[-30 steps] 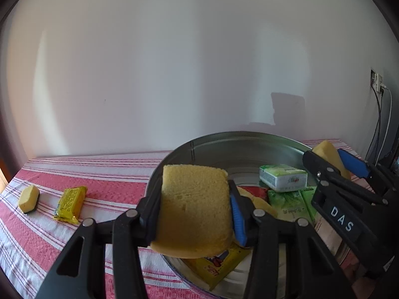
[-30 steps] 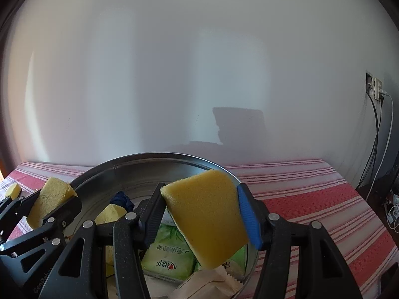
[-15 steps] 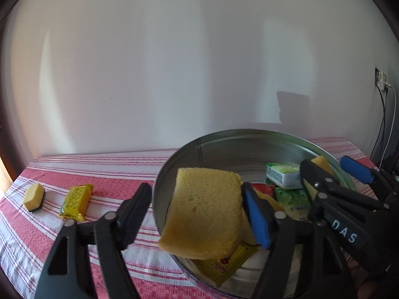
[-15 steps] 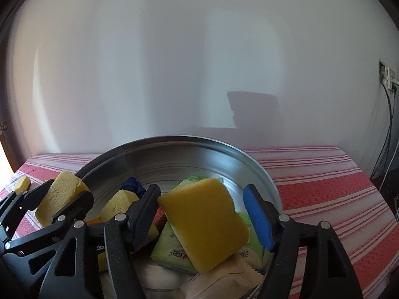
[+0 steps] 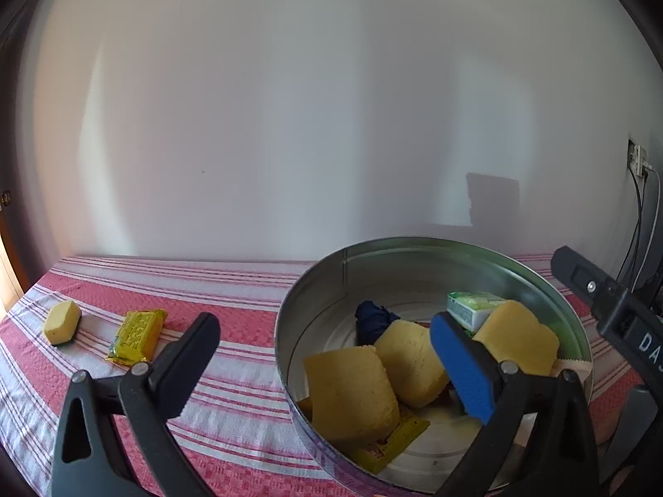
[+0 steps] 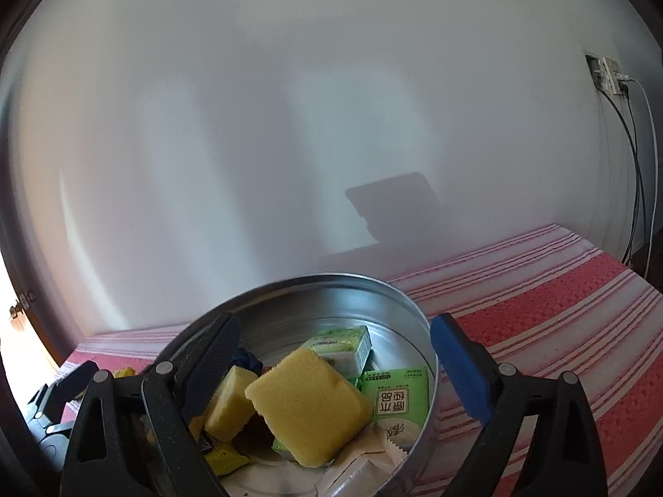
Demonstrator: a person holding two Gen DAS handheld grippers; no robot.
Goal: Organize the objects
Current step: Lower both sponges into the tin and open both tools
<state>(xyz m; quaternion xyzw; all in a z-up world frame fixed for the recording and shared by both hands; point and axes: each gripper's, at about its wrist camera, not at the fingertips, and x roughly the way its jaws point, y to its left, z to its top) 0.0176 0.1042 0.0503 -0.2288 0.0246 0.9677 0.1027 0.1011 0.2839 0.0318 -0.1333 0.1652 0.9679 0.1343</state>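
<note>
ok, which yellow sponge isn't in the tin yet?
The small sponge at far left on the striped cloth, beside the yellow packet. The other three lie inside the round tin.

Left gripper: jaws have just been opening, now wide; nothing pressed between them.
Left sponge: dropped from the claw into the tin.
Right gripper: jaws have just been opening.
Right sponge: released, lying below the claw.

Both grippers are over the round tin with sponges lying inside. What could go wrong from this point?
1. The left gripper straddles the tin's near rim; its jaws, just opened, could catch that rim and drag the tin.
2. The tin is crowded, so the small sponge and yellow packet on the cloth might pile up and slide out.
</note>
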